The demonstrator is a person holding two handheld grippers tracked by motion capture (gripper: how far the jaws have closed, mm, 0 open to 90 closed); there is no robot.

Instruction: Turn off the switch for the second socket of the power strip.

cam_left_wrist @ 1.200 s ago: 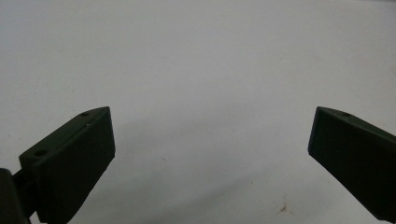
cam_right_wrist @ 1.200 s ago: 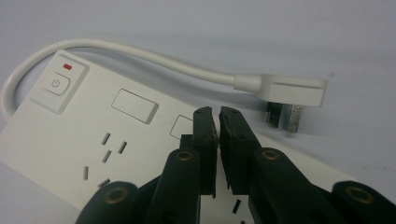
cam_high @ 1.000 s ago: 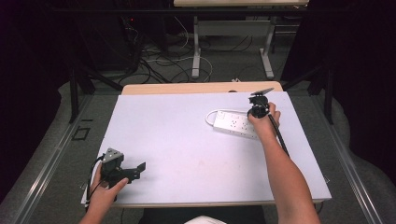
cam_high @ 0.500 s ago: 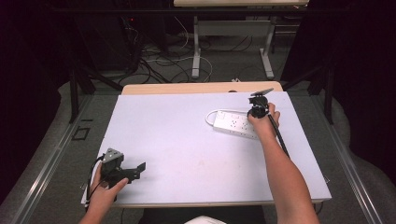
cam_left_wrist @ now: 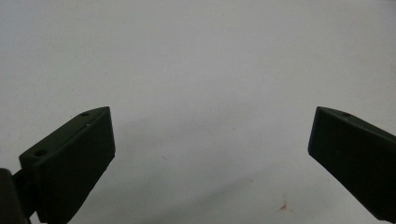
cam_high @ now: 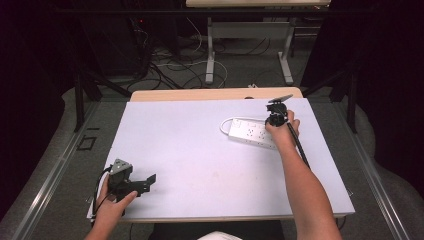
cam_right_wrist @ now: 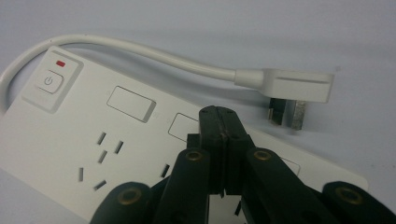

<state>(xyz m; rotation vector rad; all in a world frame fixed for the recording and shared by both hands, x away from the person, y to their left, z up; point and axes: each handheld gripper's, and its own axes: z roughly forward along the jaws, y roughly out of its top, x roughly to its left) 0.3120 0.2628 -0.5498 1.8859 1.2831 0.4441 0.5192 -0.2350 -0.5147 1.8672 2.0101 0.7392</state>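
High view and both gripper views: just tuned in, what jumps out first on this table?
The white power strip at the far right of the white table draws the eye, its cord looped round so the plug lies loose beside it. The right gripper sits over the strip, jaws pressed together with nothing between them. The left gripper rests at the near left corner, jaws wide apart over bare tabletop.

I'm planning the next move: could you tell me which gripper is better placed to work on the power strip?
Right. The right gripper, jaws shut, hangs directly over the power strip; the left gripper sits open at the table's near-left corner, far away.
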